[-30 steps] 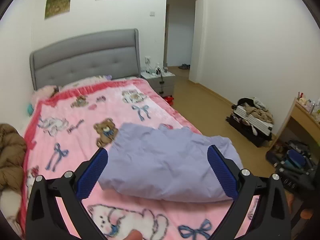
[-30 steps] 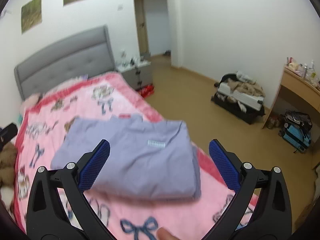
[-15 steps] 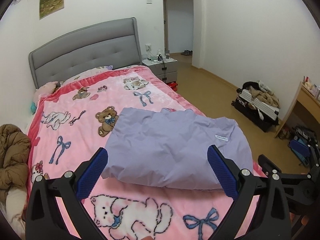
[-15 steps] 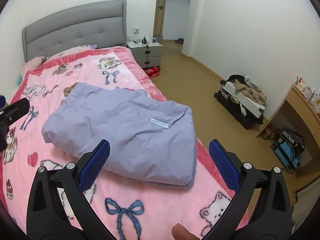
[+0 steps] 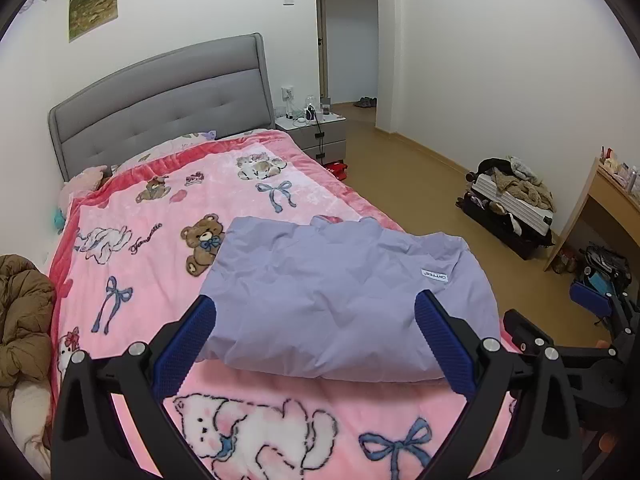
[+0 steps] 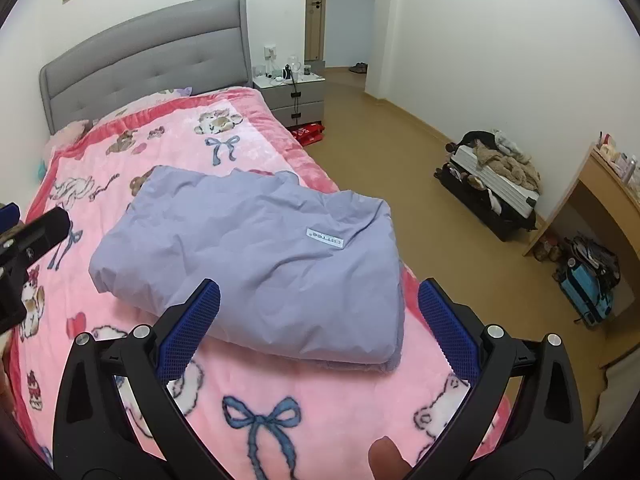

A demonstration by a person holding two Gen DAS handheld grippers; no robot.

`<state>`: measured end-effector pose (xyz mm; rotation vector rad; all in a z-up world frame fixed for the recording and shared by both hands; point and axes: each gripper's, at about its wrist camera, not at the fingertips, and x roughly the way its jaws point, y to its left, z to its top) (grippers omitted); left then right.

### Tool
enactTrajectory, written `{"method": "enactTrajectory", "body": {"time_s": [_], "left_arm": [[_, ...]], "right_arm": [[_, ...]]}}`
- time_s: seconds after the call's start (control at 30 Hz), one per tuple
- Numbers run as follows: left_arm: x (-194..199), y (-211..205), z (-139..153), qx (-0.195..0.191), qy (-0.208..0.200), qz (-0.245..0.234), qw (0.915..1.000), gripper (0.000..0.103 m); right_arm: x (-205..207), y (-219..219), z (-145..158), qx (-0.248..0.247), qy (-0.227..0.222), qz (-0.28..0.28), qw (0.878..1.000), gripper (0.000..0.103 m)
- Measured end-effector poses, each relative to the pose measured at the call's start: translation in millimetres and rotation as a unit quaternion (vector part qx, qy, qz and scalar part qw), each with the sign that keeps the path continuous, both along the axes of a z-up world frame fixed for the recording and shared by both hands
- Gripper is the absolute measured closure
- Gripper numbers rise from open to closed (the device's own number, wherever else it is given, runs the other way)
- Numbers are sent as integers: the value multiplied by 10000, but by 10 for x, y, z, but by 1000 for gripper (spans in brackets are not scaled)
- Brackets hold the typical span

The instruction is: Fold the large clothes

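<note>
Garment: the lilac jacket (image 5: 344,300) lies folded into a thick rectangular packet at the centre of the left wrist view, on the near half of the pink blanket (image 5: 168,208), its right edge close to the bed's side. It sits there, I judge, because the flat bed gives room to fold something large.
Label: a small white tag (image 6: 325,237) faces up near the packet's upper right in the right wrist view.
Left gripper (image 5: 316,344): jaws spread wide, nothing between them; it hangs above the near edge of the packet, lower centre of its frame.
Right gripper (image 6: 318,326): likewise wide apart and empty, above the packet's near right corner.
Why held so: both tools are off the cloth, which suggests the folds are finished or being checked.
Fold quality: edges look roughly aligned; the puffy fill keeps the top layer bulging.
Other clothes: a brown coat (image 5: 20,312) is heaped at the left edge, possibly next.
</note>
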<state>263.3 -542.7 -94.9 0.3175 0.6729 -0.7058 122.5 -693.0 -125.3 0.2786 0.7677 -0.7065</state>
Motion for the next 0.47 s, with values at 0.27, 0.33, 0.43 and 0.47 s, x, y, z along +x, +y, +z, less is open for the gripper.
{"method": "enactTrajectory", "body": {"time_s": [0.27,0.33,0.43,0.47], "left_arm": [[-9,-14,8,-9,2,-2,10000,5],[-8,-16,10,8,32,-6,10000,5],[-6,1,13,-4,33,3,10000,5],[-4,2,10,0,42,6,10000,5]], "right_arm": [[18,5,34,10,-53,49,10000,8],[22,4,41,20,-65,51,10000,8],[26,-3,43,25,-70,64,10000,8],[27,-1,45,35,-82,60,9999,8]]}}
